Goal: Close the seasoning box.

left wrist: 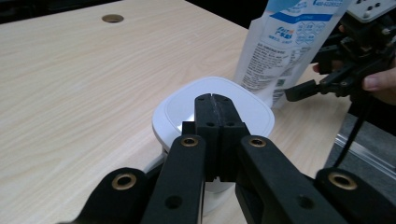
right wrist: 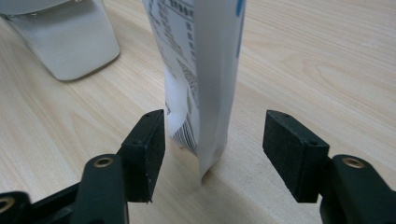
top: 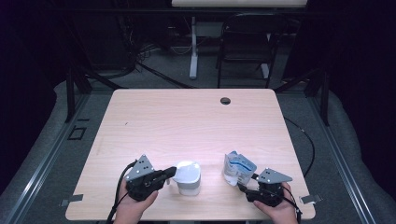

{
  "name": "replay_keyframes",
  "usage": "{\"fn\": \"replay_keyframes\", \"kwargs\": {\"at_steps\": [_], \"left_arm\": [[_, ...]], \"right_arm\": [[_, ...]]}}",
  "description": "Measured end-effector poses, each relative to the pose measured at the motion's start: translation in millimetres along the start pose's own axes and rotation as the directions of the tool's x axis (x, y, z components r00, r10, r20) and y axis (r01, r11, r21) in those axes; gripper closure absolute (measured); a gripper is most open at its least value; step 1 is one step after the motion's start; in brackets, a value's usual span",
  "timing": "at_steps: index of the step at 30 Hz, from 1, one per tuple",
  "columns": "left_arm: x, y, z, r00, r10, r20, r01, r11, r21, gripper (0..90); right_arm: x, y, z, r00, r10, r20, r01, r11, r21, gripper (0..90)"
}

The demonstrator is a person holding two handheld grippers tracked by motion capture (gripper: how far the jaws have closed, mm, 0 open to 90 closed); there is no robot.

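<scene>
Left gripper [top: 172,173], high view: tip at the near-left rim of the white container [top: 188,177], jaws hard to separate at this size. The container stands on the surface [top: 187,116] near its front edge. Right of the container, apart from it, stands the blue-and-white pouch [top: 237,168]; right gripper [top: 243,185] sits just in front of the pouch's base. Both hands are cut off by the bottom edge.

Left gripper view: left gripper [left wrist: 215,100] with jaws pressed together, nothing visible between them, tip over the container [left wrist: 180,109] lid; whether it touches the lid cannot be told. The container's lower body is hidden behind the jaws. Beyond the container the pouch [left wrist: 280,51] stands, top cropped.

Right gripper view: right gripper [right wrist: 212,140] jaws wide apart, pouch [right wrist: 201,93] edge-on between them, close to one pad, clear of the other. Print too blurred to read. The container [right wrist: 70,42] is cropped at the top corner.
</scene>
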State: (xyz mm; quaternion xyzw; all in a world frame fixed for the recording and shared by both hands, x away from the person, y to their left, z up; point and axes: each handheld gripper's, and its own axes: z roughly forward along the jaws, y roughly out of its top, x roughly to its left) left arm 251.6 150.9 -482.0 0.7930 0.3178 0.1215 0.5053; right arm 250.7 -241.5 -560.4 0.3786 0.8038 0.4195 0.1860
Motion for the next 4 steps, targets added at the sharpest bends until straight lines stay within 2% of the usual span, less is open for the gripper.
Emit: {"fn": "replay_keyframes", "kwargs": {"at_steps": [3, 4], "left_arm": [[3.8, -0.9, -4.1, 0.9997, -0.004, -0.026, 0.004, 1.0000, 0.001, 90.0], [6.1, -1.5, -5.3, 0.9992, -0.008, -0.038, 0.008, 1.0000, 0.005, 87.6]], "right_arm": [[-2.3, -0.6, -1.8, 0.9999, 0.009, 0.010, -0.009, 1.000, -0.009, 36.3], [-2.9, -0.8, -1.9, 0.9999, 0.010, 0.011, -0.010, 1.000, -0.008, 36.3]]}}
